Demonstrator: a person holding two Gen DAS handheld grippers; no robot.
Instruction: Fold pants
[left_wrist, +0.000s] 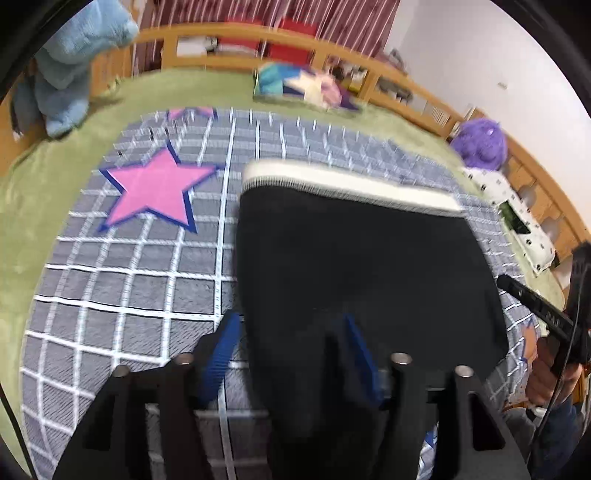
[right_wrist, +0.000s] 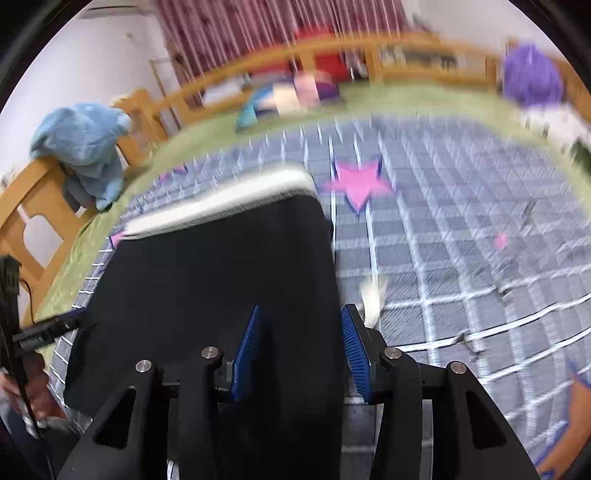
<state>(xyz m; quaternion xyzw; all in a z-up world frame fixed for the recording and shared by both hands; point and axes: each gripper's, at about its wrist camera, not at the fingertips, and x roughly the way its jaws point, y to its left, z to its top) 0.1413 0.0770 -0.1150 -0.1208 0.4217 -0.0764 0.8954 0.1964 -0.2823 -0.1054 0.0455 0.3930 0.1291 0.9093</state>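
Note:
Black pants (left_wrist: 362, 266) with a white waistband (left_wrist: 347, 186) lie folded on the grey checked blanket (left_wrist: 140, 288). My left gripper (left_wrist: 291, 350) is open, its blue pads astride the near left corner of the pants. In the right wrist view the same pants (right_wrist: 221, 280) and waistband (right_wrist: 221, 199) show, blurred. My right gripper (right_wrist: 301, 350) is open, its pads astride the near right edge of the pants. A white drawstring end (right_wrist: 373, 299) sticks out beside the right pad. Each view shows the other gripper at its edge.
The blanket has pink stars (left_wrist: 159, 188) and lies on a green cover (left_wrist: 44, 192). A wooden rail (left_wrist: 236, 33) rings the bed. A blue plush (left_wrist: 70, 62), a colourful cushion (left_wrist: 303, 86), a purple plush (left_wrist: 480, 142) and a white box (left_wrist: 517, 218) lie around the edges.

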